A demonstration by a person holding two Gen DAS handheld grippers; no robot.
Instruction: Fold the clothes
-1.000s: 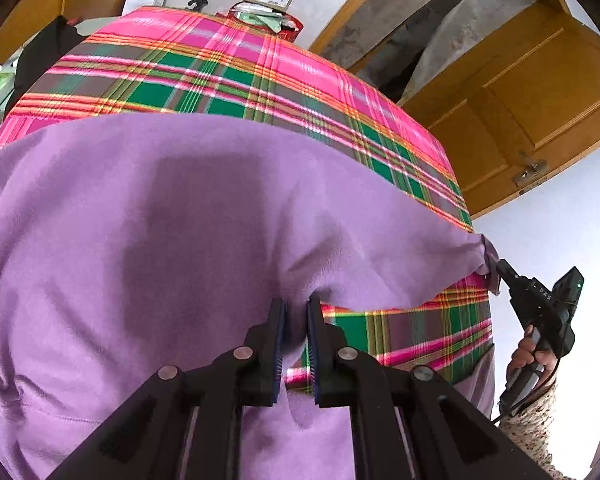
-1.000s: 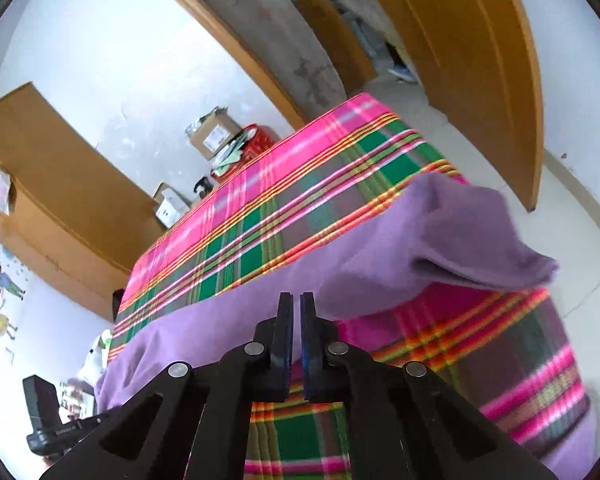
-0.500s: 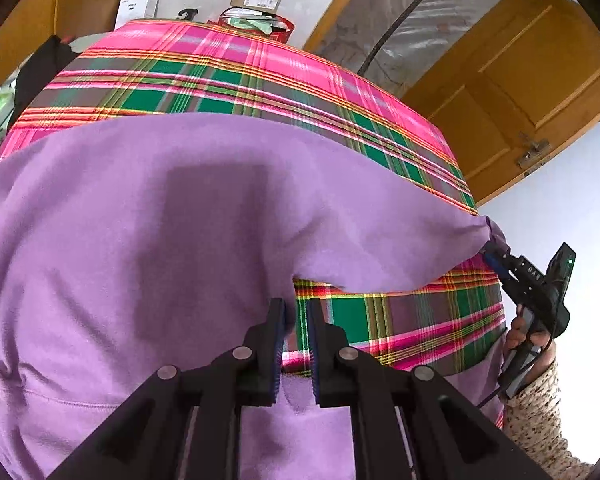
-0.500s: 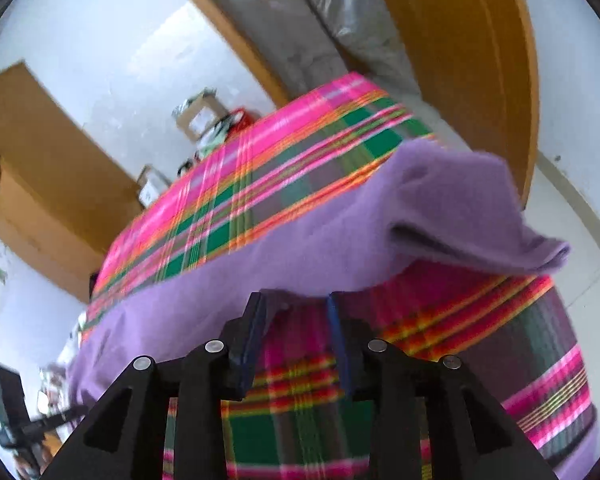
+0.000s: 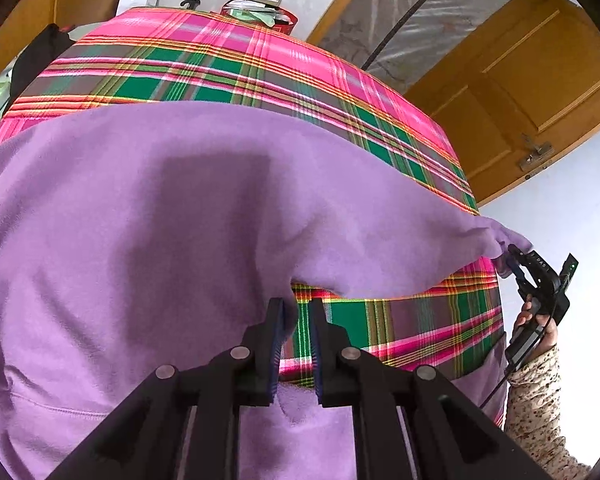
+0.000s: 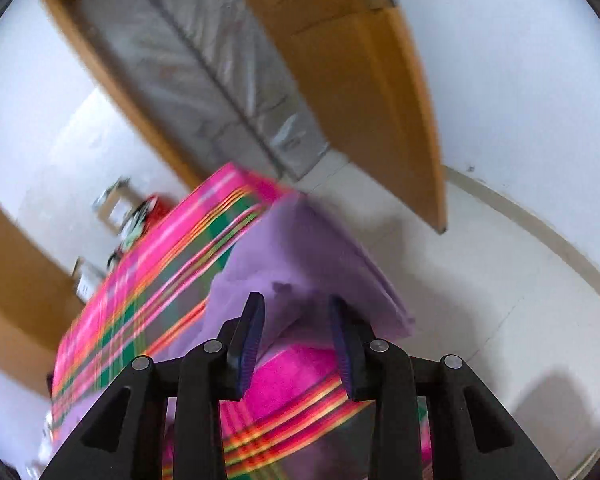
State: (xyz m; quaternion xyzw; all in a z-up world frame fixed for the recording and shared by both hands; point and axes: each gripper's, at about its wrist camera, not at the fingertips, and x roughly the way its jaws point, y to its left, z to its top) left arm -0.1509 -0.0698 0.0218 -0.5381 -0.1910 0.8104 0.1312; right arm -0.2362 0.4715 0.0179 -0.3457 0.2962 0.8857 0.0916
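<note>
Purple garment (image 5: 188,216) spread over plaid tablecloth (image 5: 220,68), left gripper (image 5: 296,340) slightly parted (nothing between its pads), right gripper (image 6: 298,336) spread wide at the garment's corner, red basket (image 5: 260,16) of oddments sharp only in left view.

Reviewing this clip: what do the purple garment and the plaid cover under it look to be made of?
Purple garment: likely fleece or brushed knit; matte, fuzzy nap, soft rounded folds, a stitched seam near the bottom left of the left wrist view. Pink-and-green plaid cover: seemingly thin woven cloth; flat, crisp stripes, little sheen. Fibre unclear.
</note>
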